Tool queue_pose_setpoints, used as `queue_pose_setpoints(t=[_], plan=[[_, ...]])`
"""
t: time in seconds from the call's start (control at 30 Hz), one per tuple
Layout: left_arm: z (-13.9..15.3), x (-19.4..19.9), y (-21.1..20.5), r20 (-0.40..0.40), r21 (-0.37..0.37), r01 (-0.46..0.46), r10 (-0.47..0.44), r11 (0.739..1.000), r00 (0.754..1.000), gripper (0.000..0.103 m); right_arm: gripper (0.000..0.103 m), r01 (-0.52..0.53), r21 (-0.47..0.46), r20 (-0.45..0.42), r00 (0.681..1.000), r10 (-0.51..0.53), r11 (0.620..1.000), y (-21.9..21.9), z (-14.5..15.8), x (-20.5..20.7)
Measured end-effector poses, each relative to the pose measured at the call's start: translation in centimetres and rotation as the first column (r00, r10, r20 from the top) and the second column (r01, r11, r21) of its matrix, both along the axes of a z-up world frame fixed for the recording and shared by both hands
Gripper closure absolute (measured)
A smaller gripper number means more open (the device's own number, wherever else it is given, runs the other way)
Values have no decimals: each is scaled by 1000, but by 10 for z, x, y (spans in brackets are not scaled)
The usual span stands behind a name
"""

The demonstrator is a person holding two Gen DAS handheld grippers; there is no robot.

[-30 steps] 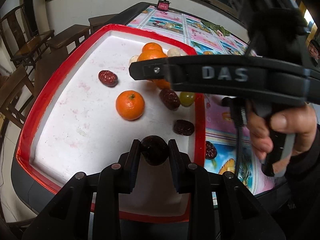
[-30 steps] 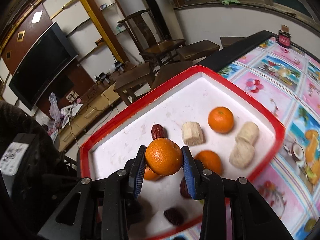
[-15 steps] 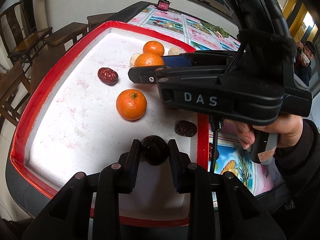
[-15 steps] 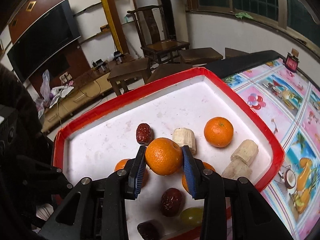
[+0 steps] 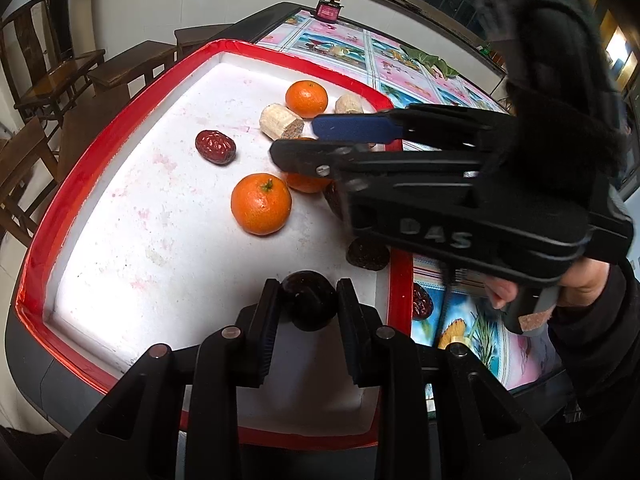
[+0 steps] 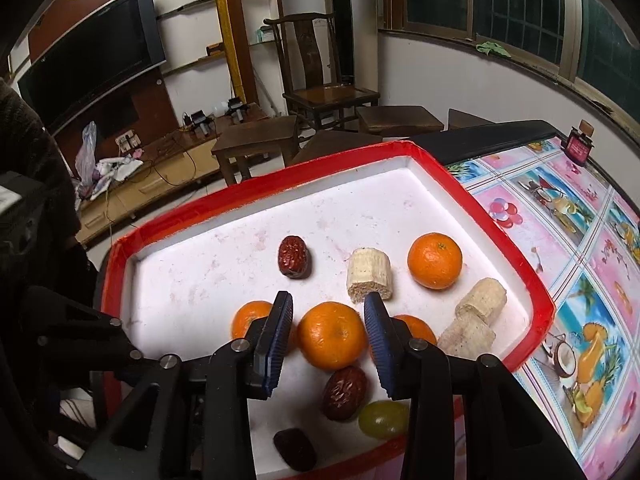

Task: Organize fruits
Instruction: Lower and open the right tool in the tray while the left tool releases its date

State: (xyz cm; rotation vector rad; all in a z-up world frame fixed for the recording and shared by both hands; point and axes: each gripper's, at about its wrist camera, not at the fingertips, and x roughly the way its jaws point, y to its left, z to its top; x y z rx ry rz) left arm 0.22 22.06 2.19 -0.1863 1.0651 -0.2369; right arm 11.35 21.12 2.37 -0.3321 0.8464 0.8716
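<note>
left tool (image 5: 308,300) grips a dark fruit (image 5: 307,299); right tool (image 6: 329,326) open, half hiding an orange (image 6: 416,328)

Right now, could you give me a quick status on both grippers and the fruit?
Left gripper shut on dark fruit. Right gripper open around orange in the tray. Red date close beneath.

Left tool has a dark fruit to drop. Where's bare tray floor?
Bare floor: the wide stretch between the red left rim, the lone red date and the nearest orange, plus the tray's far corner. Crowded: the right side around the right tool, with oranges, dates, a grape and banana pieces.
</note>
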Motion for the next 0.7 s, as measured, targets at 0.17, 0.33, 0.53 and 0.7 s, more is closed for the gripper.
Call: queue_pose_setpoints(t=[0.17,0.33,0.53,0.7], plan=[[1,-2,-1,-6,14,-5,5,1000,1000,72,65,18,59,7,1000,-18,998,-19,19,-13],[4,-3,-5,8,51,-18,17,999,1000,45,51,88,150,-24,996,-86,985,-62,32,-35],[7,-4,-16,26,155,-18,15,988,1000,35,37,173,178,-92,983,-158,969,-106,25,-62],[10,-4,-24,36,191,-17,11,981,999,32,27,240,201,-140,967,-215,950,-139,17,-82]])
